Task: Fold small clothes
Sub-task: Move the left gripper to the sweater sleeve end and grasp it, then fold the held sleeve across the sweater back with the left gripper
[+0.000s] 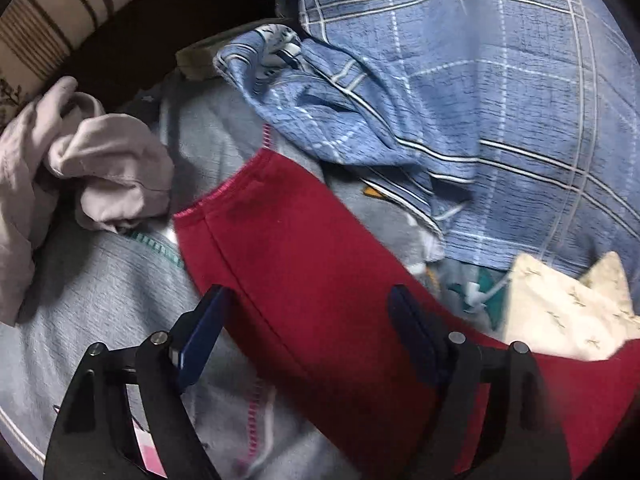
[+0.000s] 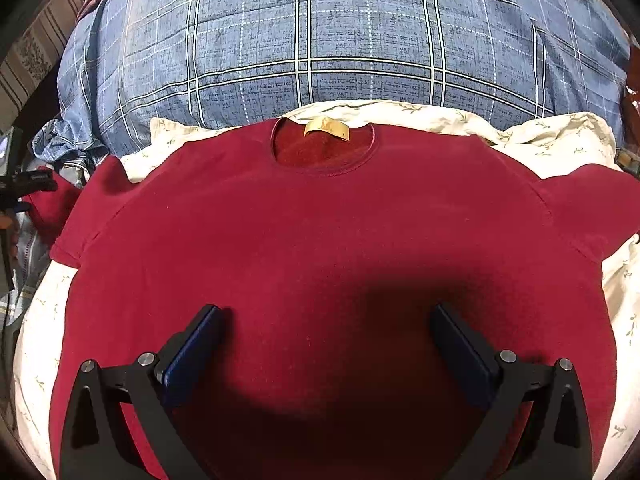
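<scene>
A dark red long-sleeved top [image 2: 320,232] lies flat, front up, on a cream floral cloth [image 2: 560,136], with its neckline and a yellow label [image 2: 326,128] at the far side. My right gripper [image 2: 326,320] is open and empty just above the top's lower middle. In the left wrist view the top's left sleeve [image 1: 280,240] stretches out over a pile of other clothes, cuff toward the upper left. My left gripper [image 1: 306,304] is open, its jaws on either side of the sleeve, holding nothing.
A blue checked duvet [image 2: 340,40] lies behind the top. Beside the sleeve are a crumpled pale pink garment [image 1: 100,168], grey clothes [image 1: 100,288] and a blue checked garment [image 1: 340,120]. A striped cushion [image 1: 48,12] is at the far left.
</scene>
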